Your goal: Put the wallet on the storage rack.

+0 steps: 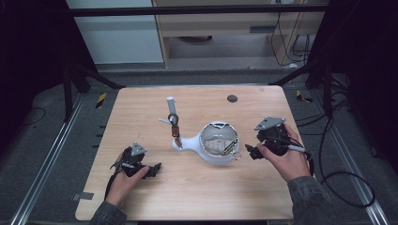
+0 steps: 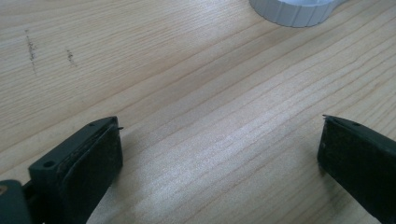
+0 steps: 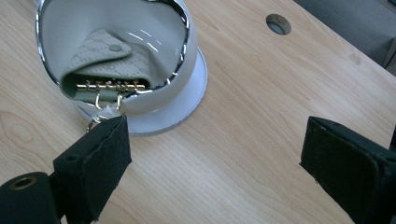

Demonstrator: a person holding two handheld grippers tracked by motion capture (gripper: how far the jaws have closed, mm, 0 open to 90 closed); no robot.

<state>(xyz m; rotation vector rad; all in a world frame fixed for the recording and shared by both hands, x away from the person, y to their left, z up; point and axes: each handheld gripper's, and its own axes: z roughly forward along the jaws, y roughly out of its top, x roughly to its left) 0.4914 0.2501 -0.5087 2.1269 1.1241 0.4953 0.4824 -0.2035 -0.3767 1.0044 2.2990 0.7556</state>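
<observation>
The wooden table (image 1: 197, 197) carries a white stand (image 1: 213, 157) with a round base and an upright post (image 1: 172, 108) where a dark carabiner (image 1: 173, 120) hangs. On the base sits a white bowl (image 3: 154, 28) with a chrome rim, just ahead of the right gripper (image 1: 253, 151) and to its left. Inside the bowl lies a pale green key case (image 3: 105, 51), its gold hooks and a ring (image 3: 93, 125) spilling over the rim beside the gripper's left pad. Those jaws stand apart, gripping nothing. The left gripper (image 1: 152, 169) rests near the table's front, well short of the stand, jaws spread wide over bare wood.
</observation>
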